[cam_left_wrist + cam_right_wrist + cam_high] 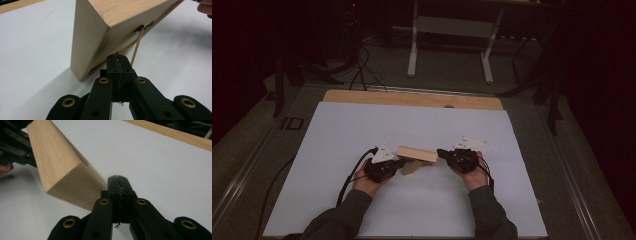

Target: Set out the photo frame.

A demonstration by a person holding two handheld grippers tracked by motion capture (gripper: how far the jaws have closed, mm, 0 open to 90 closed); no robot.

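While both claws pinch, wooden block (417,153) bears no label.

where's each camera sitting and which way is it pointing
High view: above the person's side, looking forward and down on the white table; both sleeves, left gripper and right gripper flank the wooden block.
Left gripper view: rides that gripper, along its shut jaws at the block's end; a rubber band hangs there.
Right gripper view: rides its gripper, facing the block's other end.
All three share the block.

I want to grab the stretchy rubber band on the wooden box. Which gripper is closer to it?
Left. The left gripper sits beside the rubber band; the right gripper is at the wooden box's other end.
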